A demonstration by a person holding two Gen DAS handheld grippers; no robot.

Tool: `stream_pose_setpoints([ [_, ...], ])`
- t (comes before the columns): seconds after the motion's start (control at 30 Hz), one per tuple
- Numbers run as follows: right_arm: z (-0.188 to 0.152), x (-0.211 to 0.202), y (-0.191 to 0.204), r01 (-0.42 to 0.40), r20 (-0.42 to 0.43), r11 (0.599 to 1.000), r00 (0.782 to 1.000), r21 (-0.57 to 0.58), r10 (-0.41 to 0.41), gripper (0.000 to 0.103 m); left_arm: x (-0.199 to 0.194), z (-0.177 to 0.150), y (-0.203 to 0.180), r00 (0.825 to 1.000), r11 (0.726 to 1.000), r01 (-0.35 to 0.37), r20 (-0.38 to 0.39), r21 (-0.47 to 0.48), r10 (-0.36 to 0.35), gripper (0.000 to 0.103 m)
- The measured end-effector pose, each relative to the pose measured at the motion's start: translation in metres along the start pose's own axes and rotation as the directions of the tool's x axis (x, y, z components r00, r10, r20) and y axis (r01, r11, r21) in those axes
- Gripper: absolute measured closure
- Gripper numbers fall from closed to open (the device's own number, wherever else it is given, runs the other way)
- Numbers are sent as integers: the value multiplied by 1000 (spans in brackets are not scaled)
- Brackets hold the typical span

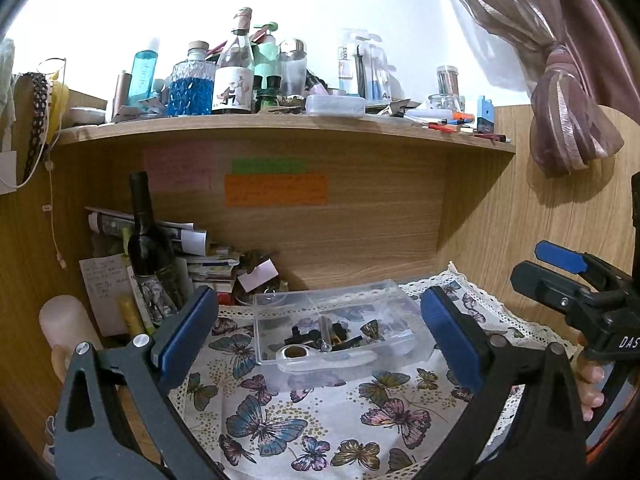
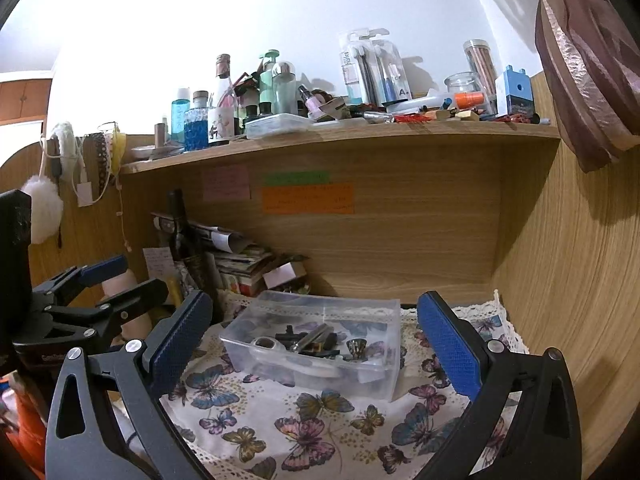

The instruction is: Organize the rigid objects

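Note:
A clear plastic box (image 1: 336, 324) stands on a butterfly-print cloth (image 1: 304, 420) and holds small black clips, a metal piece and a white-handled tool. It also shows in the right wrist view (image 2: 316, 348). My left gripper (image 1: 320, 336) is open and empty, its blue pads either side of the box and a little in front of it. My right gripper (image 2: 316, 340) is open and empty, facing the same box. The right gripper appears at the right edge of the left wrist view (image 1: 560, 280); the left gripper appears at the left of the right wrist view (image 2: 100, 292).
A dark wine bottle (image 1: 148, 240) and a stack of papers and booklets (image 1: 200, 256) stand at the back left of the desk. The wooden shelf (image 1: 280, 128) above is crowded with bottles, jars and pens. A curtain (image 1: 568, 92) hangs at the right.

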State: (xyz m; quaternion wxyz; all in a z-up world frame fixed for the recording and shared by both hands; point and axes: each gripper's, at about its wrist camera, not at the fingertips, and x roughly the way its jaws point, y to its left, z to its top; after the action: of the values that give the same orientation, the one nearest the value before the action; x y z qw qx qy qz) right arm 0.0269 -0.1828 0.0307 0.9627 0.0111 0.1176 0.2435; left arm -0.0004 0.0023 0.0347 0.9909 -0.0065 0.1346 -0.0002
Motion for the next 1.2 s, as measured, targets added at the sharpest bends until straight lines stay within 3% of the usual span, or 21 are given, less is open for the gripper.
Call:
stream_pose_setpoints([
  [1.2, -1, 6, 2, -4, -15, 1000, 1000, 6, 4, 0, 4, 0, -4, 1000, 1000, 19, 0, 3, -19, 0],
])
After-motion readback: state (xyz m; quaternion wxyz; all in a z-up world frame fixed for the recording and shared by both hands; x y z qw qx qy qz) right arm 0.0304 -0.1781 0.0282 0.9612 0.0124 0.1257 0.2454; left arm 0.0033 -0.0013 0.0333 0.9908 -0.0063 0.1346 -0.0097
